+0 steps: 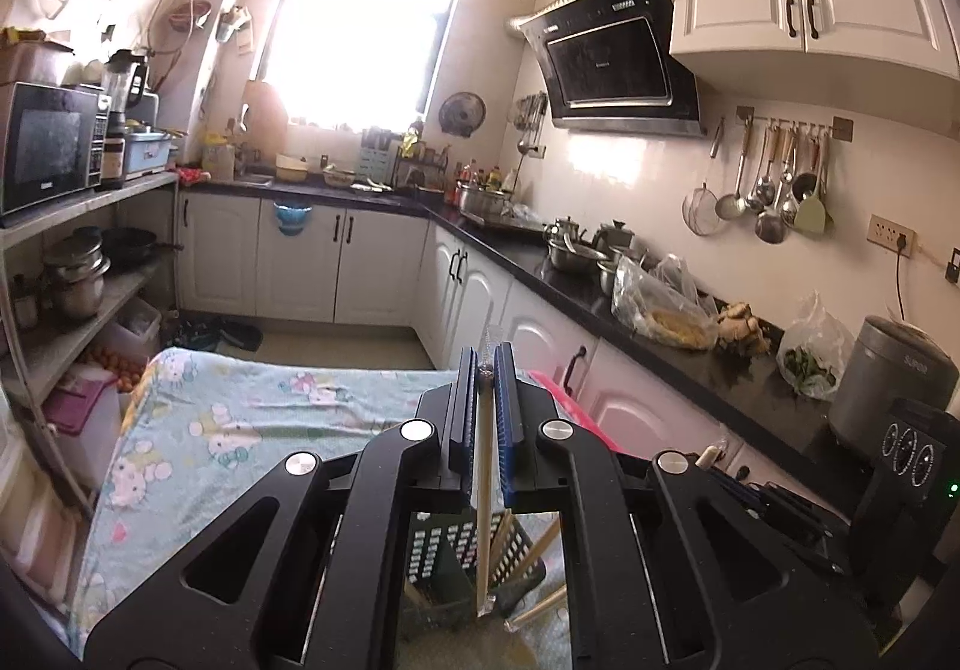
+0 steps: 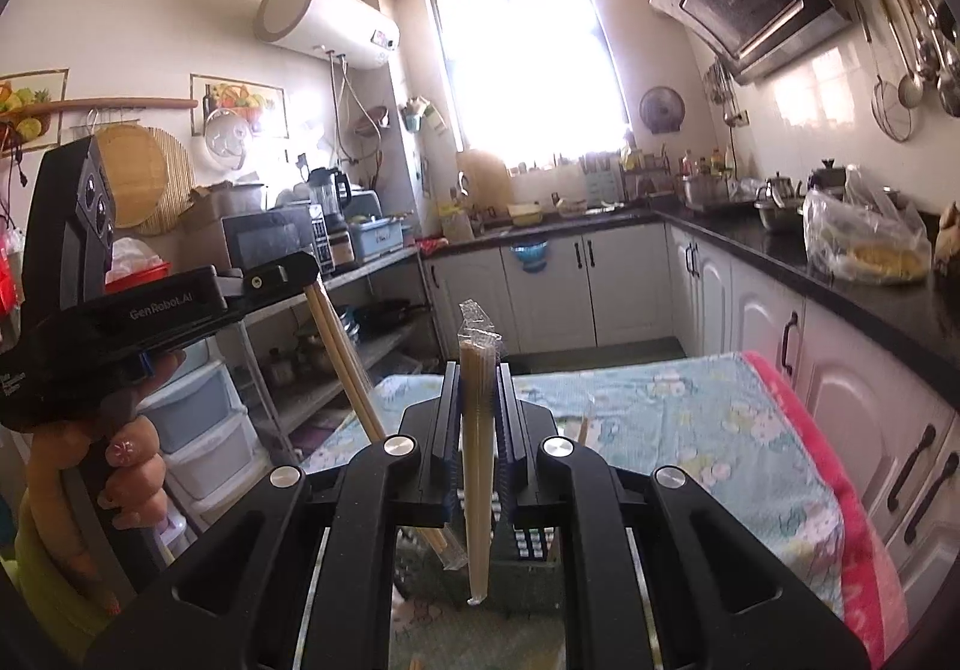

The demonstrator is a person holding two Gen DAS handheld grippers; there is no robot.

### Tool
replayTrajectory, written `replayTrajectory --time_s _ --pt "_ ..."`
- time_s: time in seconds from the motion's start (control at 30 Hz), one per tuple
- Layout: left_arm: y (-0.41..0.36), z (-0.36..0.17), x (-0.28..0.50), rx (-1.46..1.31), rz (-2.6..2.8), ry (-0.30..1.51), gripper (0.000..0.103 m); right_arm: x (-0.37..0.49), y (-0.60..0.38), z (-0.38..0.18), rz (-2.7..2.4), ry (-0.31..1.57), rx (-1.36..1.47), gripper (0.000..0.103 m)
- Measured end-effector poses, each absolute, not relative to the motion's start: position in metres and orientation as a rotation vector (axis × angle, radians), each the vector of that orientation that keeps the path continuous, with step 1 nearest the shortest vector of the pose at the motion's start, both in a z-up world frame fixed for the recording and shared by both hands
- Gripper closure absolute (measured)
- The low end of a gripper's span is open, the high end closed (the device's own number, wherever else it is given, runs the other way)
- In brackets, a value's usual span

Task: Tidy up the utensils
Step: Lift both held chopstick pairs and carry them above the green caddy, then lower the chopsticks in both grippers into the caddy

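We see the left tool (image 1: 487, 364) closed on one chopstick pair (image 1: 483, 520) and the right tool (image 2: 478, 376) clamping a wrapped chopstick pair (image 2: 478, 466), both hanging below the tools.

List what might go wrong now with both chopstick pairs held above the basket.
The left tool pinches its wrapped chopsticks only near the top, so they may swing or slip. The right tool's chopsticks hang equally long. Sticks already leaning in the dark basket could block insertion.
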State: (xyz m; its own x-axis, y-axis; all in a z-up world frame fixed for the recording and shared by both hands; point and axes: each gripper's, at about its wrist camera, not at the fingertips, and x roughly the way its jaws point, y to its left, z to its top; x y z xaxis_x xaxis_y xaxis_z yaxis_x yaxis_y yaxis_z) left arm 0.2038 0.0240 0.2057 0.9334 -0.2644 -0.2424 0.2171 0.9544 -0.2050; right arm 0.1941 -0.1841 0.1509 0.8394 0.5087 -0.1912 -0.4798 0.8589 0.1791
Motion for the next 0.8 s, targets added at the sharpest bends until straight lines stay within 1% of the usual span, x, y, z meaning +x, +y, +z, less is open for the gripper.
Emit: replayTrajectory --time_s 0.43,0.6,0.8 --pt "0.022 0.219 0.217 -0.158 -0.188 0.226 0.100 0.204 -0.178 0.178 0.506 0.132 0.105 0.092" --pt "0.020 0.216 0.222 -0.140 -0.154 0.214 0.100 0.211 -0.169 0.175 0.478 0.098 0.053 0.092" --pt "0.020 0.204 0.231 -0.127 -0.118 0.214 0.100 0.227 -0.166 0.161 0.462 0.131 0.055 0.092"
